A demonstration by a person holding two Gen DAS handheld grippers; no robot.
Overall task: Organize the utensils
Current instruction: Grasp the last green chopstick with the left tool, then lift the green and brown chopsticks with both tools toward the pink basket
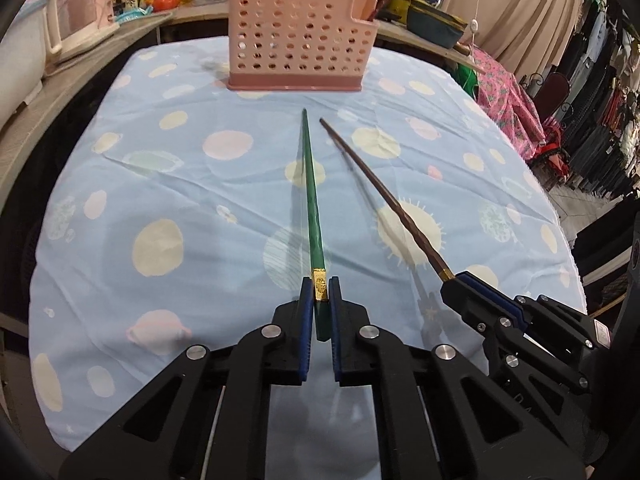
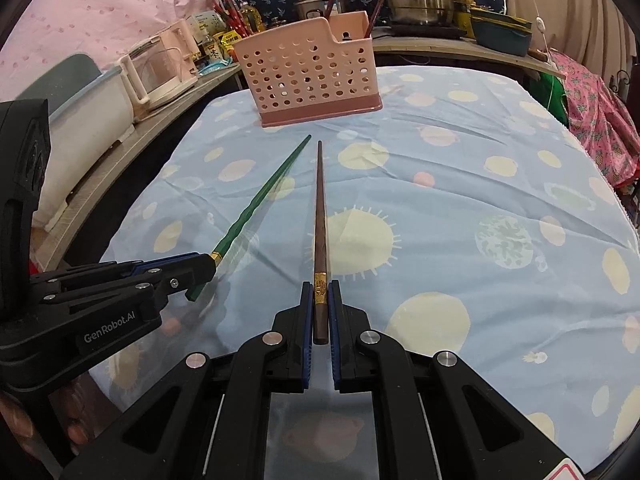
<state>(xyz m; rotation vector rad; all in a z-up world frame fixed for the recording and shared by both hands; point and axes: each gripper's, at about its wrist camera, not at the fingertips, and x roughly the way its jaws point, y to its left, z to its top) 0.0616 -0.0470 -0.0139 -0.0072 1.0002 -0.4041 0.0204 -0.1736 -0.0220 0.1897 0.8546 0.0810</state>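
Here, left gripper (image 1: 321,285) clamped on green chopstick (image 1: 311,184) at its gold band, right gripper (image 2: 320,290) clamped on brown chopstick (image 2: 319,208), both tips aimed toward pink perforated utensil holder (image 2: 308,76) upright on planet-print tablecloth (image 2: 460,184).

a green chopstick (image 1: 313,204) and a brown chopstick (image 2: 319,216), both gold-banded. pink perforated holder (image 1: 298,38) at twelve o'clock. pale blue cloth (image 1: 168,168) with cream and pink spots.
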